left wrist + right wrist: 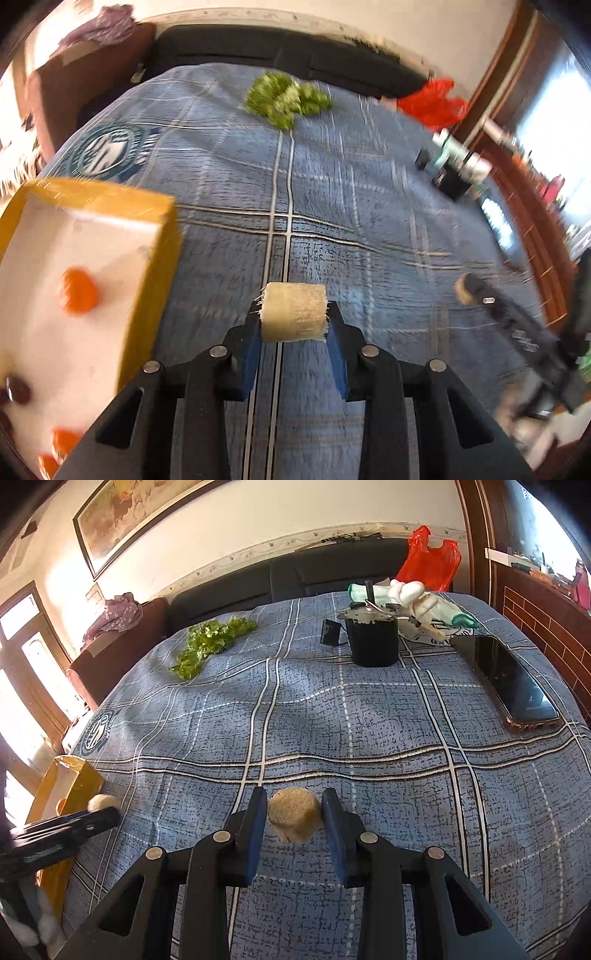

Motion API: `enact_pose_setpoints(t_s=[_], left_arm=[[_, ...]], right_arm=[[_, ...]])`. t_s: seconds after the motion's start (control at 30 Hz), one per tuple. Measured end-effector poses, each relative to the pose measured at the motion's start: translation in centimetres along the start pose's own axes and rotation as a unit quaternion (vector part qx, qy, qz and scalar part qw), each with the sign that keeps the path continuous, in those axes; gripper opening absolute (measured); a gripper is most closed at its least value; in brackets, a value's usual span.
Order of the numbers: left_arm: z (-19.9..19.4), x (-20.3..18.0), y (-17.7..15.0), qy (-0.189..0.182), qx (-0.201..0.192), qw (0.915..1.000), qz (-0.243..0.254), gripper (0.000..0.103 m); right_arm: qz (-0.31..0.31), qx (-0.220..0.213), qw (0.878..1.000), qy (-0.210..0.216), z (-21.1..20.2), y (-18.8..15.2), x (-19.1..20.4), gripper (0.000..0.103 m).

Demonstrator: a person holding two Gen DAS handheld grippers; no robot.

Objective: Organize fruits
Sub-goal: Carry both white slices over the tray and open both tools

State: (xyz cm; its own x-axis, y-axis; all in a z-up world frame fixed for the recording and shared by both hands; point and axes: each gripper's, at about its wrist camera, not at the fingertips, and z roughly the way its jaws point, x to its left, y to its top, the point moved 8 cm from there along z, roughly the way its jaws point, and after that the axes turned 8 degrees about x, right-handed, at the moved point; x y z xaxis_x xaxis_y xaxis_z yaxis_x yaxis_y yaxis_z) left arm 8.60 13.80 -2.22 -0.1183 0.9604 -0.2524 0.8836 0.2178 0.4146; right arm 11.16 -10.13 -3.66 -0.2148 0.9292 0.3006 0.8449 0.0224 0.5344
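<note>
My left gripper [293, 317] is shut on a pale fibrous cylinder piece [293, 312] and holds it above the blue plaid cloth, just right of a yellow box [147, 206]. The box has a white inside with orange fruits [78, 291] and dark red dates [18, 391]. In the right wrist view my right gripper [294, 812] is open, its blue pads either side of another pale cylinder piece [293, 819] that rests on the cloth, with gaps on both sides. The left gripper with its piece [101, 803] shows there at the left, next to the yellow box [66, 782].
Leafy greens [210, 642] lie at the far left of the cloth. A black can [373, 638], white gloves [406, 594], a red plastic bag [430, 561] and a phone [509, 679] sit at the far right. A dark sofa lies behind the table.
</note>
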Motion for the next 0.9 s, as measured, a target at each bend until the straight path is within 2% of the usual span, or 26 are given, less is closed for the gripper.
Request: enact_pose_setpoints(t_s=[0.13,0.33,0.43,0.53,0.67,0.73,0.9], left_arm=[[-4.2,1.7,-1.7,-0.033,-0.027,0.9982,-0.041,0.031],[-10.0,6.6,-4.4,-0.028,-0.078,0.9923,-0.092,0.032],[-11.3,9.5,-5.7,-0.016,-0.087,0.9895,-0.115,0.032],[-12.4,12.9,-7.0,0.033,-0.093,0.9869,-0.127,0.032],[-13.7,16.8,-8.8,0.093,-0.1,0.9814,-0.135,0.032],[-14.1,18.2,-9.5,0.108,-0.103,0.9789,-0.14,0.032],[-14.0,21.0,-11.0,0.081,-0.097,0.9771,-0.171,0.032]], right_arm=[[-0.015,-0.009,1.0,0.007,-0.8,-0.1,1.2,0.033],[-0.05,-0.029,0.998,0.027,-2.5,-0.6,4.2,0.033],[-0.079,-0.032,0.996,0.039,-2.8,-1.3,6.6,0.033],[-0.102,-0.031,0.993,0.053,-3.4,-2.1,9.2,0.033],[-0.104,-0.001,0.983,0.151,-5.8,-3.9,14.3,0.034],[-0.125,0.01,0.977,0.175,-6.6,-4.7,17.3,0.034],[-0.203,0.025,0.959,0.195,-7.0,-7.3,26.3,0.034]])
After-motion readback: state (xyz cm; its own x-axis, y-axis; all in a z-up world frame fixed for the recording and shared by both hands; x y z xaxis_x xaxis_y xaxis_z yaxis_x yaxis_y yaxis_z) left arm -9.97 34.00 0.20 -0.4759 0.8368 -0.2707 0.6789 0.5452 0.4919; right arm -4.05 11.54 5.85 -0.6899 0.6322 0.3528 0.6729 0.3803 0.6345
